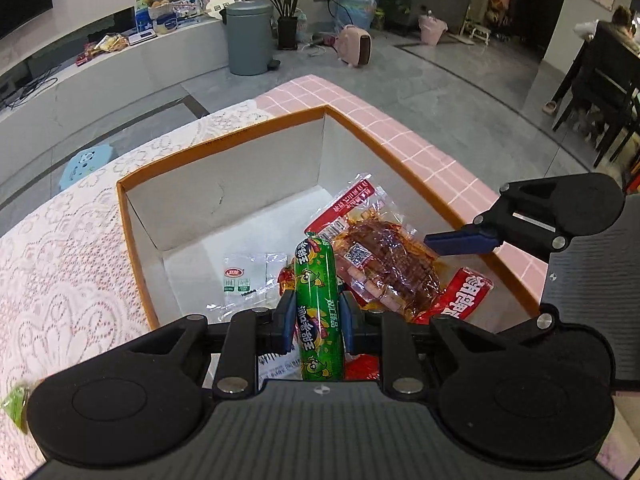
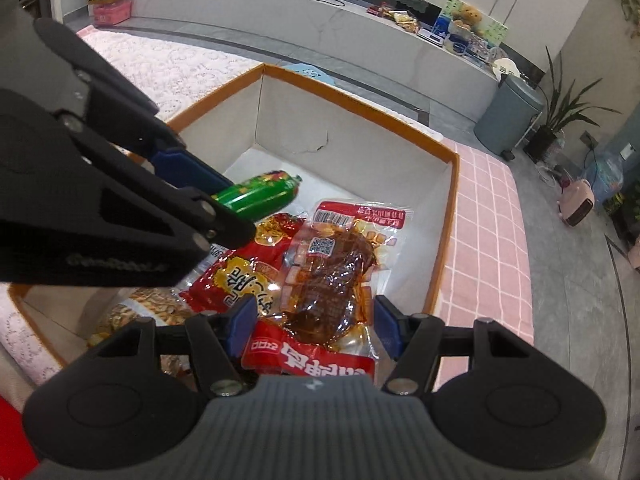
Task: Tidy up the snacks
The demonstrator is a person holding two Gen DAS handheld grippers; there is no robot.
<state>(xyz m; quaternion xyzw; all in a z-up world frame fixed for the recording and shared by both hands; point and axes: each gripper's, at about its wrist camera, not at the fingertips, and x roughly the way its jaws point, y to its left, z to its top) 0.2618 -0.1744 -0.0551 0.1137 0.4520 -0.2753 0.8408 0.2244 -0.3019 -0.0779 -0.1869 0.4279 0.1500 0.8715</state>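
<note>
The green plastic-wrapped sausage stick is sitting clamped in your left gripper, hanging over the orange-rimmed white cardboard box. You are delivering it, so the next move probably calls for lowering and releasing onto the bare floor at left. Your right gripper is spreading partly open, gripping nothing, above the clear packet of brown braised meat, near the right wall.

Colours in and around the snack box

The box has an orange rim and white walls inside. The sausage is green with red and yellow print. One packet is clear with brown meat and a red label; another bag is red and yellow. The tablecloth is pink with white grid lines, beside white lace. The gripper pads are blue.
</note>
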